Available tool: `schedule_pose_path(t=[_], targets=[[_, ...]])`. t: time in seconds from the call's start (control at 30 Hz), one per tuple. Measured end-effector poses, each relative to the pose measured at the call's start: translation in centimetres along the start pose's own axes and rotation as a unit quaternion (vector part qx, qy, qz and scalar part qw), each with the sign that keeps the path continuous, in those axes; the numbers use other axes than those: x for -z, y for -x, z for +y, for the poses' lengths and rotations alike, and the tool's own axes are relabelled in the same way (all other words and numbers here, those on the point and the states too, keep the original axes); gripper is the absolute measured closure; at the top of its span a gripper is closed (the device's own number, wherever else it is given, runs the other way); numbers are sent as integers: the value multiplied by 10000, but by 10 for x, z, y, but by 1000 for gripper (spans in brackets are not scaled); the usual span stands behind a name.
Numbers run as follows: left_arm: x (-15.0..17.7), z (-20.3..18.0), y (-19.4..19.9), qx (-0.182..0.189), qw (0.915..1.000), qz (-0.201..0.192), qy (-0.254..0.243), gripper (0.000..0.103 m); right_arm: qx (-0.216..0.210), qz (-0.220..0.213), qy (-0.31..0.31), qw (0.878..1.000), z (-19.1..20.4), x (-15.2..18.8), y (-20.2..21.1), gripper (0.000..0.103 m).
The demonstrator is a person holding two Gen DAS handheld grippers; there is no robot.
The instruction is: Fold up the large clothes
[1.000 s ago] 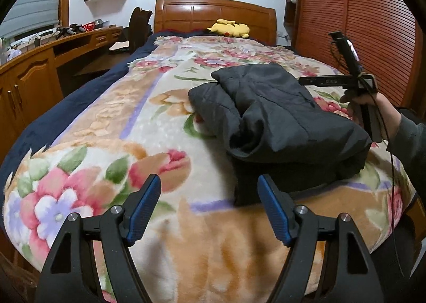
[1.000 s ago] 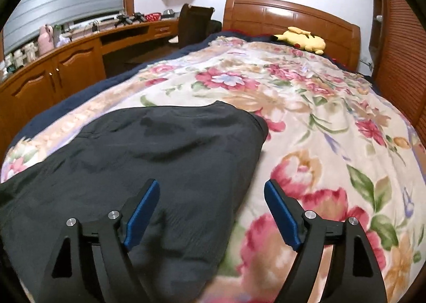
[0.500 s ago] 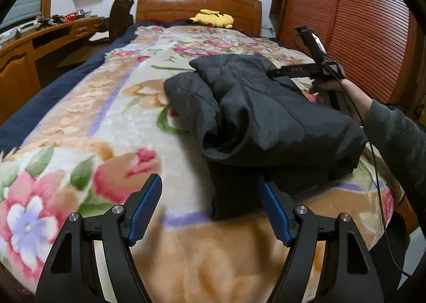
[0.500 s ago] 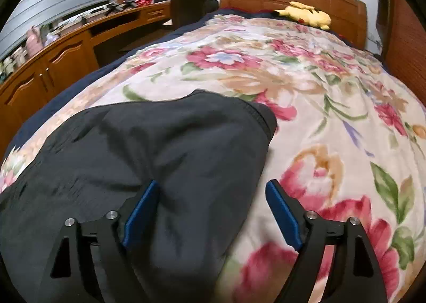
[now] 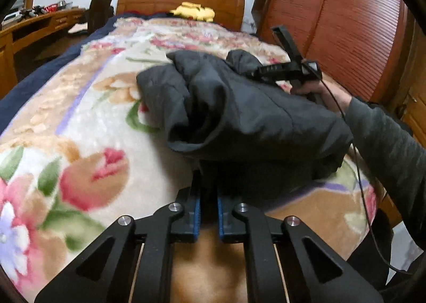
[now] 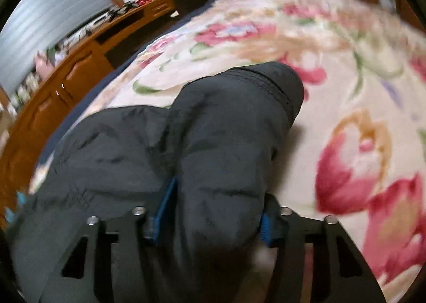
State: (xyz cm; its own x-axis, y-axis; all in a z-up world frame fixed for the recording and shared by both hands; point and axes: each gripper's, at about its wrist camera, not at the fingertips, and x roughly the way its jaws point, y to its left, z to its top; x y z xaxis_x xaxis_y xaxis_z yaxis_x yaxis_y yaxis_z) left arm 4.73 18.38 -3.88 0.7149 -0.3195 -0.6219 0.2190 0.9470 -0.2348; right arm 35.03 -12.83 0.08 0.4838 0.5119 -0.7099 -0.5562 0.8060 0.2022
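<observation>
Both my grippers have just been closing: left gripper [image 5: 207, 205] has its pads nearly together, pinching the near hem of the dark jacket [image 5: 247, 116], while right gripper [image 6: 210, 212] clamps a thick puffy roll of it. So I judge both ends are secured for another fold. Quilted, slippery shell, bulky; beneath it lies the plush floral blanket [image 5: 87, 127].

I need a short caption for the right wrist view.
Right gripper closing its jaws on a thick fold of the dark jacket lying on the floral blanket.
</observation>
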Motion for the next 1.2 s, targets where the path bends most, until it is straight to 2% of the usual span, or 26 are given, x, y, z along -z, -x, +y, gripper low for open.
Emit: schedule_pose_path(t=[0.07, 0.27, 0.43, 0.53, 0.67, 0.77, 0.97, 1.1, 1.2], targets=[[-2, 5, 10, -1, 9999, -147, 86, 95, 158, -95, 84, 9998, 8, -2, 10, 70], [-4, 29, 36, -299, 9986, -412, 169, 95, 679, -500, 636, 9944, 58, -4, 37, 75], [-3, 68, 71, -758, 9947, -648, 257, 95, 563, -655, 993, 9913, 114, -7, 42, 77], [-1, 100, 96, -1141, 9902, -748, 306, 95, 409, -688, 1218, 9893, 157, -12, 32, 78], [12, 138, 130, -1745, 9800, -875, 399, 95, 86, -676, 1466, 9869, 219, -22, 5, 79], [29, 174, 154, -2258, 9681, -904, 604, 95, -130, -654, 1774, 9819, 275, -28, -19, 79], [52, 221, 187, -2831, 9488, -1010, 966, 96, -406, -782, 2178, 9720, 362, -48, -58, 80], [68, 241, 199, -3158, 9346, -1064, 1247, 96, -590, -854, 2186, 9703, 400, -61, -83, 80], [79, 249, 197, -3127, 9345, -987, 1387, 96, -461, -768, 2405, 9665, 411, -57, -103, 79]])
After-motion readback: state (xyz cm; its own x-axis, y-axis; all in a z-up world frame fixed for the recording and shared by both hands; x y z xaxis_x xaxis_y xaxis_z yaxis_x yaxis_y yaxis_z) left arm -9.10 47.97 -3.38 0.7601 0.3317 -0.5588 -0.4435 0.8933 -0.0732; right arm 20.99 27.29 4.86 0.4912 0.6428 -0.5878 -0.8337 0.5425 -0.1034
